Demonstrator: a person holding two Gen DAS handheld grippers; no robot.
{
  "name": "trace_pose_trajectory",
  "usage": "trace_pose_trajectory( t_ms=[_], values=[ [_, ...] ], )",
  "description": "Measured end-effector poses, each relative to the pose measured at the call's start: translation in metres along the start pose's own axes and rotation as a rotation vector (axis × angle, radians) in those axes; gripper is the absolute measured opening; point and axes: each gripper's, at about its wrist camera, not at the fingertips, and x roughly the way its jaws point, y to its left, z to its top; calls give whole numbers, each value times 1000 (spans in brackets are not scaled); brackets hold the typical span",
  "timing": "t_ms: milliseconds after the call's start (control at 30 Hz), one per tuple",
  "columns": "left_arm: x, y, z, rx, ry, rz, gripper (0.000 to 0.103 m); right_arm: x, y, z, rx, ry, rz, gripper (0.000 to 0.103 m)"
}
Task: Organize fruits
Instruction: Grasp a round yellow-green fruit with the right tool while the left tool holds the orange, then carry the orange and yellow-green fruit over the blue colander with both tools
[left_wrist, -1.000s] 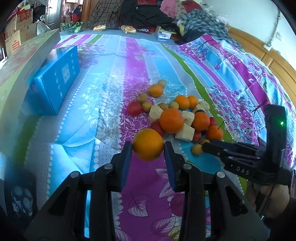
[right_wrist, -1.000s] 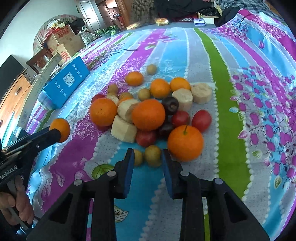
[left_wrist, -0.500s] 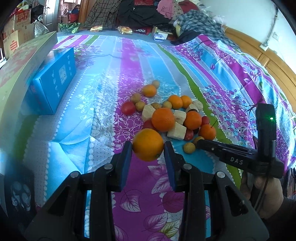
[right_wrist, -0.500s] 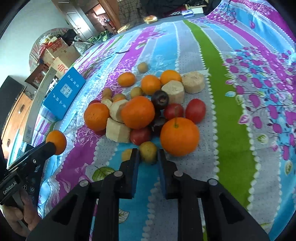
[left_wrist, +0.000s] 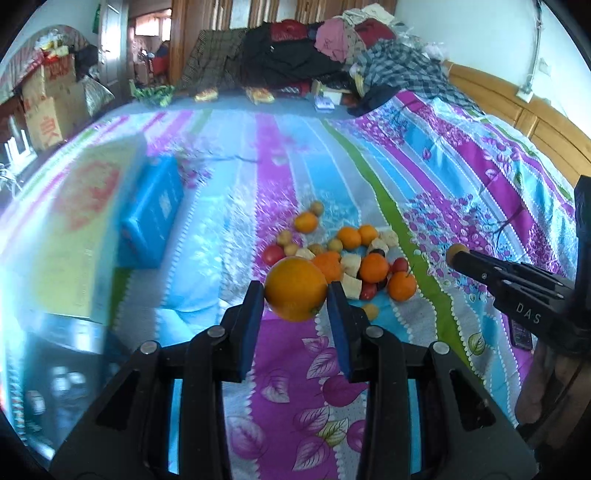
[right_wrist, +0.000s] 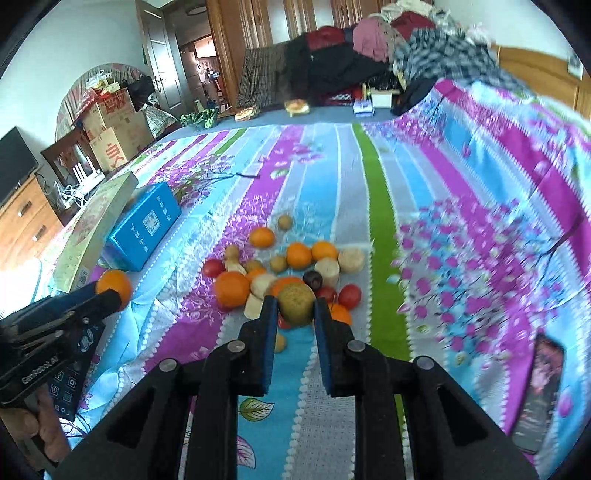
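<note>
A pile of fruit (right_wrist: 291, 266) lies on the striped bedspread: oranges, red tomatoes, small yellow-brown fruits, pale cut chunks and a dark plum. My left gripper (left_wrist: 295, 291) is shut on a large orange (left_wrist: 295, 288) and holds it above the bed, near the pile's front left; it also shows in the right wrist view (right_wrist: 112, 288). My right gripper (right_wrist: 295, 306) is shut on a small yellow-brown fruit (right_wrist: 295, 302), lifted above the pile's near side. In the left wrist view that fruit (left_wrist: 456, 253) shows at the right gripper's tip.
A blue box (right_wrist: 146, 229) and a long flat yellow-green box (right_wrist: 92, 236) lie on the bed left of the pile. A dark phone (right_wrist: 541, 384) lies at the right. Clothes (left_wrist: 332, 55) are heaped at the far end. A wooden headboard (left_wrist: 517, 110) runs along the right.
My right gripper has closed on the small yellow-brown fruit and lifted it off the bedspread. My left gripper has risen and drawn back with the orange.
</note>
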Motion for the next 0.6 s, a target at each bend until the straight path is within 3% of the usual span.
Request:
trace_pose_trajectory(
  t_ms=[333, 600],
  values=[
    [-75, 32, 18, -40, -109, 107, 36, -55, 51, 35, -57, -82, 24, 24],
    [-127, 82, 19, -128, -179, 228, 36, -75, 132, 55, -147, -92, 114, 24]
  ],
)
